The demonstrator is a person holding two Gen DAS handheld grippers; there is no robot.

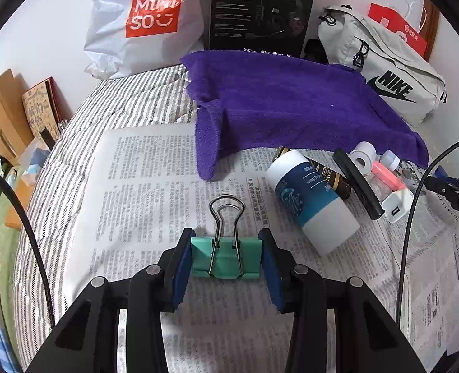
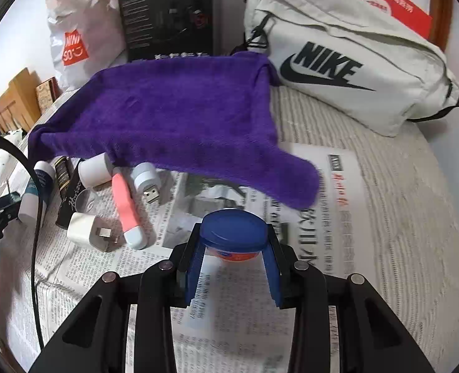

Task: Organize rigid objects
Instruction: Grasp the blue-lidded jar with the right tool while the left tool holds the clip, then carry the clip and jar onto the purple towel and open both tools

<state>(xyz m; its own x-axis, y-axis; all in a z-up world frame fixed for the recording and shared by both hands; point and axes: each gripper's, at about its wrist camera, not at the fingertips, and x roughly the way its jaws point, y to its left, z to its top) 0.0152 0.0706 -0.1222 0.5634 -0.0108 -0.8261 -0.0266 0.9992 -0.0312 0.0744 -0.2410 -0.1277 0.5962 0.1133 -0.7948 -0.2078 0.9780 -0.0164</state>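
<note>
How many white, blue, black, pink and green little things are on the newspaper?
White: 4, bottle, tape roll, charger, USB light
Blue: 1, jar
Black: 2, pen, dark bottle
Pink: 1, tube
Green: 1, binder clip
Total: 9

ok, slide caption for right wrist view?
Right tongs closed on blue-lidded jar over newspaper, purple towel behind.

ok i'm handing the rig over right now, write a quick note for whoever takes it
Left gripper: shut on the teal binder clip, above the newspaper.
Right gripper: shut on the small blue-lidded jar.
Other items lie grouped on the newspaper by the purple towel: white tube, white charger, pink tool.
Done: both items gripped.
Left: set the clip and the jar in place, probably with that group.
</note>
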